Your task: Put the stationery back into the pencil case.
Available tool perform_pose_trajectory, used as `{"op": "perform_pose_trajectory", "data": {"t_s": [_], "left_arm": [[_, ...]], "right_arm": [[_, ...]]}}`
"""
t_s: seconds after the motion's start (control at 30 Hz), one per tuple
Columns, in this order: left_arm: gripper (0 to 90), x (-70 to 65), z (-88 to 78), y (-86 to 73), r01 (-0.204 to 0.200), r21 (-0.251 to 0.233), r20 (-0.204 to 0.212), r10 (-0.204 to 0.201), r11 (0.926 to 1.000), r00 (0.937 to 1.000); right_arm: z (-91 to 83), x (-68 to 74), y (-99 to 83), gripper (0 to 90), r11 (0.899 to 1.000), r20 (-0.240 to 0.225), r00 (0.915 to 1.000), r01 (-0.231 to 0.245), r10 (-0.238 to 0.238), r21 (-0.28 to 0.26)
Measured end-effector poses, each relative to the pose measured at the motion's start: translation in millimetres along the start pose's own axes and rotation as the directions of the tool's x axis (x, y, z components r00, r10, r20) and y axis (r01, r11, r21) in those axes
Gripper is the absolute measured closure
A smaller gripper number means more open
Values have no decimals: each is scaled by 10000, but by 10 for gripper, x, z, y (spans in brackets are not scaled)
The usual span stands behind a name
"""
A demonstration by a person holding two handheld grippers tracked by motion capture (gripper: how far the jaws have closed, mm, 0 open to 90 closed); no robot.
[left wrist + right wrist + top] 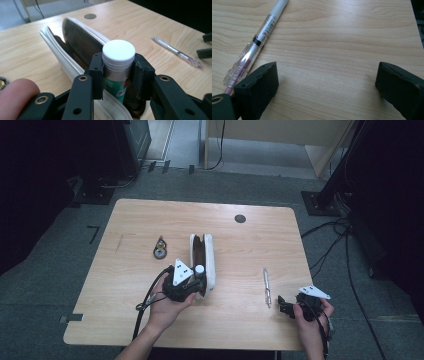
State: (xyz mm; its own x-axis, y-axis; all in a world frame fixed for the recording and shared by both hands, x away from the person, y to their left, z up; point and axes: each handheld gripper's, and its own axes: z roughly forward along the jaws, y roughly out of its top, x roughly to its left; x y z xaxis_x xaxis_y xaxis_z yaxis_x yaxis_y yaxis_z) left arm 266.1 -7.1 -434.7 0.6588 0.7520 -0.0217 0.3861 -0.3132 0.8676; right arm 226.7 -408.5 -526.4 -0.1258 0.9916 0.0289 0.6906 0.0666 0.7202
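**Bystanders on the desk**

A slim silver-and-clear plastic pen (267, 286) is seen lying on the light wooden desk (240, 320), well right of centre. A small round metallic object (160, 248) rests at the left, and a dark round cable port (240, 218) is set near the far edge.

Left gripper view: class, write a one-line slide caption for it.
Left gripper fingers clamp a white-capped glue stick over the open white pencil case; a pen lies on the wooden table.
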Motion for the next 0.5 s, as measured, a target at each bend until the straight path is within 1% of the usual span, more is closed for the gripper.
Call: {"op": "perform_pose_trajectory", "data": {"t_s": [0.03,0.23,0.27,0.37,0.4,0.5], "left_arm": [[656,-1,22,-37,94,82,8,-94,9999,10000],[656,-23,55,-80,189,225,10,-189,9996,9998],[655,-28,63,-79,136,222,-3,-136,9997,9999],[652,-47,86,-84,-63,419,-263,74,9991,9996],[650,-54,93,-93,-181,479,-297,196,9987,9994],[643,-66,97,-101,-257,506,-295,272,9984,9992]], "right_arm": [[0,1,0,39,10000,-3,10000,-6,6,4],[-1,0,1,39,10000,2,10000,2,-2,21],[-1,0,1,39,10000,0,10000,5,-5,23],[-1,0,1,39,10000,5,10000,6,-6,18],[-1,0,0,39,10000,1,10000,2,-2,19],[-1,0,0,39,10000,-2,10000,2,-2,19]]}}
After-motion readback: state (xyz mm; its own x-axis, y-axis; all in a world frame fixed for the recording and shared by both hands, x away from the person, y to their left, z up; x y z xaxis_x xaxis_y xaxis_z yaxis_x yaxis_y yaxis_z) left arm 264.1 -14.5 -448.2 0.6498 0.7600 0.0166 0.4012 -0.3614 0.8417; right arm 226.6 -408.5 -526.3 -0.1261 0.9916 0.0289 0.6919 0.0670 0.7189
